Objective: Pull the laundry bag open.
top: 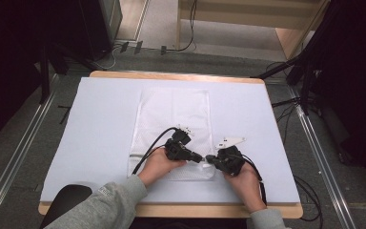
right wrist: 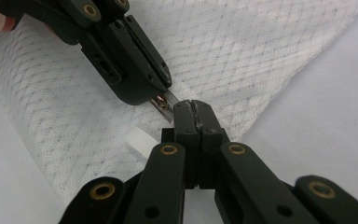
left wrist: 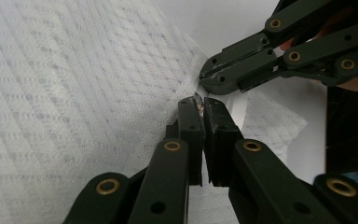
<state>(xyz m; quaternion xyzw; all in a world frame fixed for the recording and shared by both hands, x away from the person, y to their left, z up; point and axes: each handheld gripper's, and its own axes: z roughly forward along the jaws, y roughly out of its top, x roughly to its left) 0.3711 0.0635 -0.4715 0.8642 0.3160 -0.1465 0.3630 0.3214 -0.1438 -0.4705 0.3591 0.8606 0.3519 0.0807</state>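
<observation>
A white mesh bag (top: pixel 171 126) lies flat on the pale blue table top (top: pixel 95 138), its long side running away from the person, near the middle of the table. Both grippers meet at the bag's near right corner. The left gripper (top: pixel 201 158) points right, its jaws closed on a small metal zipper pull (left wrist: pixel 198 100) at the bag's edge. The right gripper (top: pixel 208 159) points left, tip to tip with the left one, its jaws pressed together on the fabric just beside the pull; in the right gripper view (right wrist: pixel 195 109) no gap shows between them. A short white ribbon tab (right wrist: pixel 142 141) sticks out from the bag's edge beside the right jaws. A hand (top: pixel 159 164) holds each tool.
</observation>
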